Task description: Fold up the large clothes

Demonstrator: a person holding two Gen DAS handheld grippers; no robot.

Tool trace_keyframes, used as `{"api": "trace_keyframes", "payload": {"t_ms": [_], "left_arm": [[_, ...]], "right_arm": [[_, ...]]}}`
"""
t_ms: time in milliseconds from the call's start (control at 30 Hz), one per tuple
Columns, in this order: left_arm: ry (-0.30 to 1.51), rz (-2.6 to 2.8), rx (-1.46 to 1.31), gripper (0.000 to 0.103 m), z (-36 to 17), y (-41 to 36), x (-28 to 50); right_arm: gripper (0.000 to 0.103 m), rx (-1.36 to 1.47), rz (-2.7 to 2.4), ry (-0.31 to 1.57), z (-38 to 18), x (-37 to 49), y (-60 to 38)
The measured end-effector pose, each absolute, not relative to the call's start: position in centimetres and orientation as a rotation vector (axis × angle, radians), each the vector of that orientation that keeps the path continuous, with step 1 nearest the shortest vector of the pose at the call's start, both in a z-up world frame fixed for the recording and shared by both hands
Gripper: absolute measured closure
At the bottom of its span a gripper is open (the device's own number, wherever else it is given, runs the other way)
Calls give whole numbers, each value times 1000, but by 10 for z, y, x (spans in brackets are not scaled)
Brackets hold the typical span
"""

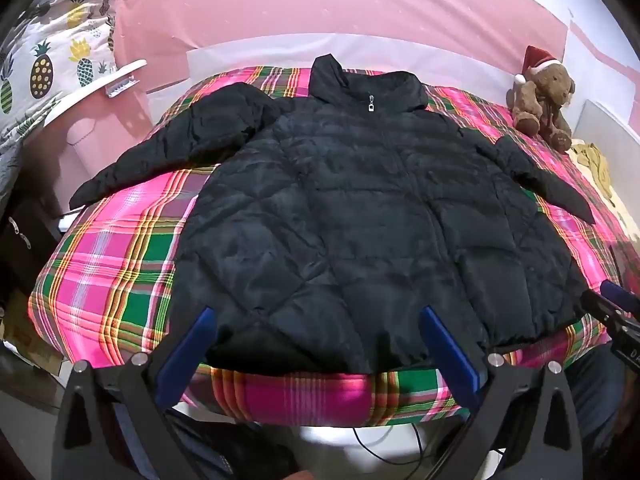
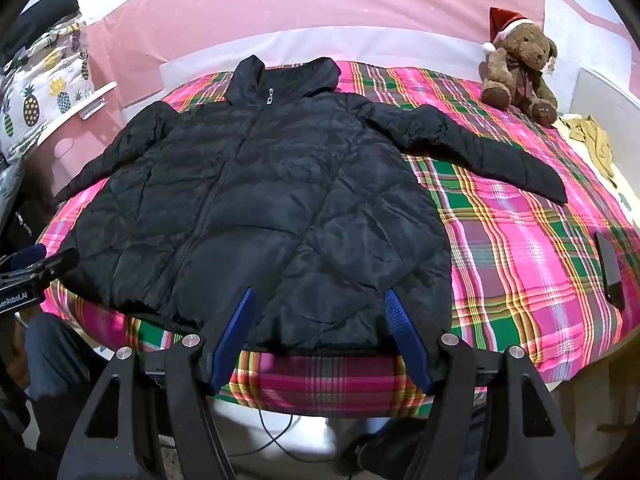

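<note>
A black quilted puffer jacket point(image 1: 352, 216) point(image 2: 248, 208) lies face up and zipped on the plaid bed cover, both sleeves spread out to the sides, collar at the far end. My left gripper point(image 1: 318, 316) hangs open above the jacket's near hem on its left half, nothing between the blue pads. My right gripper point(image 2: 320, 300) is open too, over the hem's right half, not touching the cloth. Each gripper shows at the edge of the other's view: the right gripper point(image 1: 616, 312) and the left gripper point(image 2: 28, 268).
The bed cover point(image 2: 520, 240) is pink, green and yellow plaid. A teddy bear in a Santa hat point(image 2: 516, 68) sits at the far right corner. A dark phone-like slab point(image 2: 610, 268) lies at the right edge. A pineapple-print cloth point(image 1: 48, 64) hangs at the left. Cables lie on the floor below.
</note>
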State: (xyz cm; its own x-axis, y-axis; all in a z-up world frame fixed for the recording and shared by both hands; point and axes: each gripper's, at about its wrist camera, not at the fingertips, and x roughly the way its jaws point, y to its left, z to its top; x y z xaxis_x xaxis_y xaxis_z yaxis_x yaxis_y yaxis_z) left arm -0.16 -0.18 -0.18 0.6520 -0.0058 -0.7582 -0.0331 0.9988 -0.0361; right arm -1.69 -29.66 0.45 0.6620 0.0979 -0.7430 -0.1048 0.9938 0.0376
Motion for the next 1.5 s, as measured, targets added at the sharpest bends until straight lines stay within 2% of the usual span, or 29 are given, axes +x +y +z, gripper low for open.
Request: {"api": "trace_keyframes", "payload": {"t_ms": [1500], "left_arm": [[889, 5, -57, 1, -8, -5, -3]], "right_arm": [[36, -7, 116, 849, 3, -16, -297]]}}
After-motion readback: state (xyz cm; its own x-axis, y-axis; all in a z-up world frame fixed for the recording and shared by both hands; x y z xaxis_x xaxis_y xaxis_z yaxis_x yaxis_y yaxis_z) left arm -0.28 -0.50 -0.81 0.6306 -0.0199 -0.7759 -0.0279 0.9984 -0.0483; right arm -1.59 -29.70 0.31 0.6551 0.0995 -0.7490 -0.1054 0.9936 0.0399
